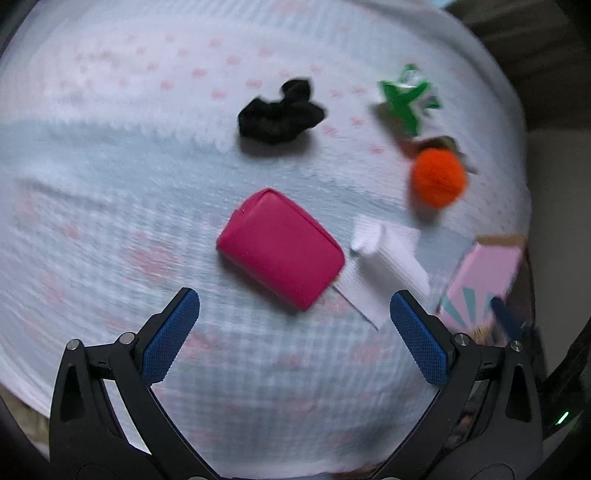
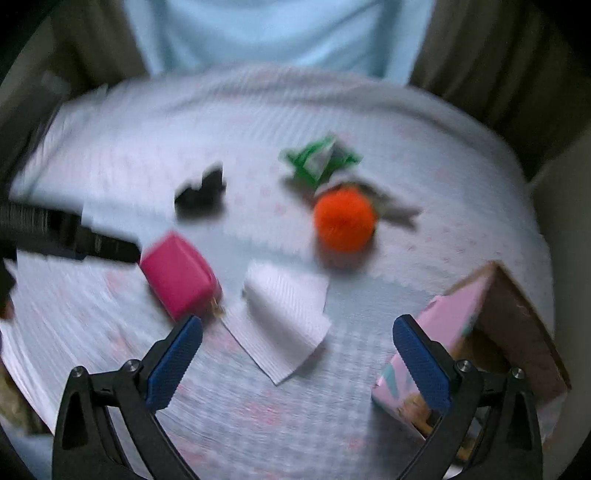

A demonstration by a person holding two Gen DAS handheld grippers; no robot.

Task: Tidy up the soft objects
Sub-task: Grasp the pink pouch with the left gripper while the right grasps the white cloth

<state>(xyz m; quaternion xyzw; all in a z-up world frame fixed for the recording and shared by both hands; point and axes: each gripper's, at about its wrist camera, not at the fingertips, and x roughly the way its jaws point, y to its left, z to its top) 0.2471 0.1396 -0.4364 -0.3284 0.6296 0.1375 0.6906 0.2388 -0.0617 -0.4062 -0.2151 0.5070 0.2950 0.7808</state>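
Note:
A magenta pouch (image 1: 281, 248) (image 2: 180, 276) lies on the checked cloth (image 1: 110, 206) just ahead of my left gripper (image 1: 293, 301), which hangs open and empty. To the pouch's right lies a folded white cloth (image 1: 388, 266) (image 2: 284, 317). A black scrunchie (image 1: 280, 112) (image 2: 201, 192) sits farther back. An orange pompom (image 1: 439, 177) (image 2: 345, 218) and a green wrapper (image 1: 406, 98) (image 2: 319, 158) are at the back right. My right gripper (image 2: 297, 328) is open and empty, hovering over the white cloth. The left gripper's dark arm (image 2: 66, 236) enters the right wrist view from the left.
A pink cardboard box (image 2: 480, 332) (image 1: 480, 284) stands open at the right, close to my right gripper's right finger. A brownish item (image 2: 391, 206) lies behind the pompom. The bed's edge curves away at the back, with a pale blue sheet (image 2: 277, 33) and dark curtains beyond.

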